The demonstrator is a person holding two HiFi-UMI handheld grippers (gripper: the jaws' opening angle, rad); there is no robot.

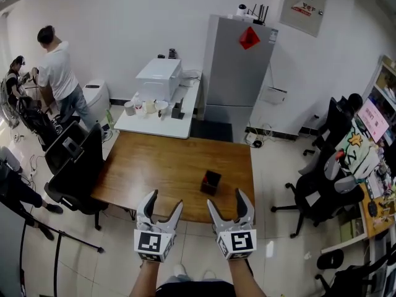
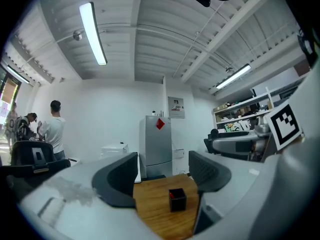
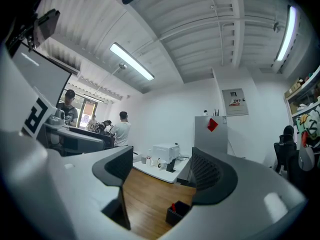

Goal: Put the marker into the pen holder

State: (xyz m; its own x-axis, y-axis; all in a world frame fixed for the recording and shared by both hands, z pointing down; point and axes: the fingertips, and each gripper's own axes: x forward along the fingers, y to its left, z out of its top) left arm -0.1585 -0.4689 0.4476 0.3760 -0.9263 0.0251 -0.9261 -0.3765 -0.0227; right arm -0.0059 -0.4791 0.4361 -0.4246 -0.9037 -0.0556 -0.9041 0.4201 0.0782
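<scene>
A small black square pen holder (image 1: 210,182) stands on the wooden table (image 1: 161,172), toward its right front. A red marker tip (image 2: 172,195) pokes up inside the holder (image 2: 177,200); the right gripper view shows the marker (image 3: 173,206) at the holder's (image 3: 178,215) left corner. My left gripper (image 1: 163,205) and right gripper (image 1: 226,204) are held side by side in front of the table's near edge, raised above the floor. Both stand open with nothing between their jaws. The left gripper (image 2: 161,171) and the right gripper (image 3: 161,168) frame the table.
A black office chair (image 1: 77,166) stands at the table's left side. Behind the table is a white table (image 1: 162,113) with a printer and cups, then a grey fridge (image 1: 238,67). More chairs and a cluttered desk (image 1: 371,184) are to the right. People stand at the far left (image 1: 59,73).
</scene>
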